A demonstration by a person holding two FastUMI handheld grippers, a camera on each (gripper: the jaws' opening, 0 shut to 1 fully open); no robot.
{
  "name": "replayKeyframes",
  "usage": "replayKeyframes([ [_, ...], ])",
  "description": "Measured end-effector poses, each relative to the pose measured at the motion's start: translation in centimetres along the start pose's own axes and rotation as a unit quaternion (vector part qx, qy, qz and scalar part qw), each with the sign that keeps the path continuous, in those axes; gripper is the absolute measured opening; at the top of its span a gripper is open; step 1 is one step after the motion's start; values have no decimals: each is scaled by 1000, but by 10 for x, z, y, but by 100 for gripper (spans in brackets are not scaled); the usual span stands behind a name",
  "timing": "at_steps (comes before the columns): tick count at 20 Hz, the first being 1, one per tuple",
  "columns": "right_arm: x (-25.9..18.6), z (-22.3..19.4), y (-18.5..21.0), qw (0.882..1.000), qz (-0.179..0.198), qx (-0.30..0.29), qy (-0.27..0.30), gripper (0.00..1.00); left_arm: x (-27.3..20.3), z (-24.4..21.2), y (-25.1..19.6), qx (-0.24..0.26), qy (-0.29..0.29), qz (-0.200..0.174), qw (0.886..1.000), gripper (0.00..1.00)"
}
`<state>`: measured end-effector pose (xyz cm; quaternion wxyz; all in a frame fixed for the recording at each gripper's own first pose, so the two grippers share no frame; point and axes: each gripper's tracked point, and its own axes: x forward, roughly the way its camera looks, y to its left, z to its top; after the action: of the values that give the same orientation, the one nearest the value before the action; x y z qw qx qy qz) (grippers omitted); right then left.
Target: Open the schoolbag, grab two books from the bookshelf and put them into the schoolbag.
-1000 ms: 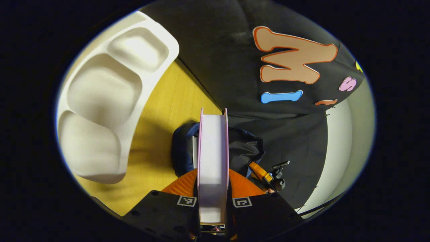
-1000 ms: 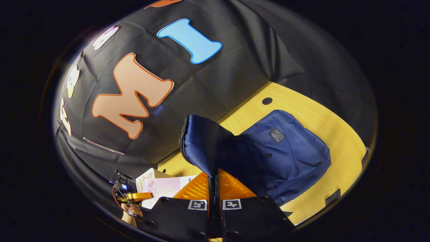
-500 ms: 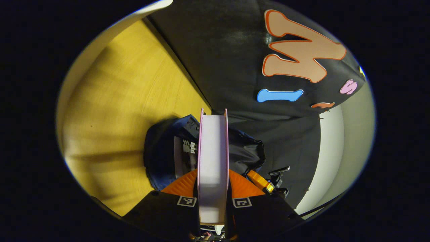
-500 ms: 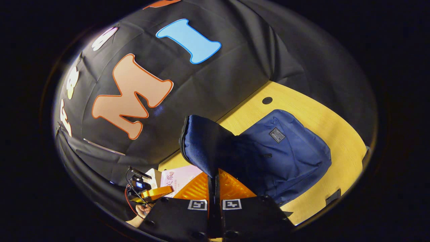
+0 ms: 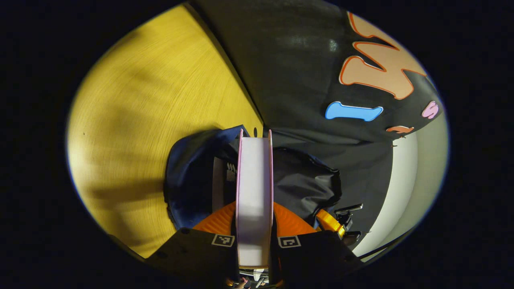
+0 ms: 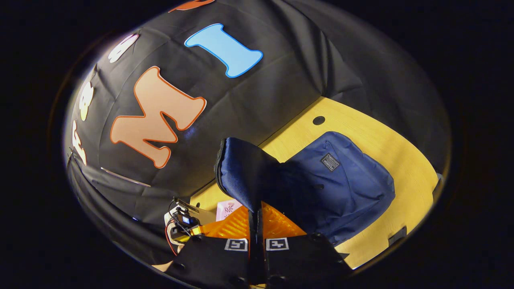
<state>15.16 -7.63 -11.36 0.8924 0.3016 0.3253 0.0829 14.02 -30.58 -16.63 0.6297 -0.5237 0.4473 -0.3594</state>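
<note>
Now the left claw (image 5: 254,224) is closed on a pink book (image 5: 254,192), edge up, its long side pointing straight ahead at the open mouth of the blue schoolbag (image 5: 192,176). A first book (image 5: 219,182) looks tucked inside, just left of the pink one. The right claw (image 6: 255,222) pinches the bag's flap (image 6: 241,172) and holds it up. The schoolbag lies on the yellow surface (image 6: 401,160). I think the pink book must slide forward and down beside the first one.

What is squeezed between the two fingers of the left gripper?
A pink book, held edge-on between the left gripper fingers over the open schoolbag, in the left gripper view.
</note>
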Motion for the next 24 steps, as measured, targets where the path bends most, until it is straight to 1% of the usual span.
replayKeyframes([
  [4,0,-1,3,1000,2,-3,1,3,20,-4,5,-17,-6,0,1000,25],
  [5,0,-1,4,1000,2,-4,2,3,26,-8,6,-18,-3,0,1000,27],
  [6,0,-1,4,1000,2,-5,1,3,31,-10,8,-17,-3,1,1000,24],
  [11,2,-2,8,1000,6,-9,2,3,59,-19,9,-26,-4,-9,1000,25],
  [14,4,-5,12,1000,10,-9,2,3,71,-23,10,-32,-8,-18,999,25],
  [17,8,-9,16,1000,13,-8,3,3,83,-29,13,-51,-17,-32,998,25],
  [23,12,-17,24,1000,13,-23,10,3,111,-43,15,-70,-23,-53,996,24],
  [24,12,-17,25,1000,13,-24,10,3,115,-45,16,-72,-23,-56,996,27],
])
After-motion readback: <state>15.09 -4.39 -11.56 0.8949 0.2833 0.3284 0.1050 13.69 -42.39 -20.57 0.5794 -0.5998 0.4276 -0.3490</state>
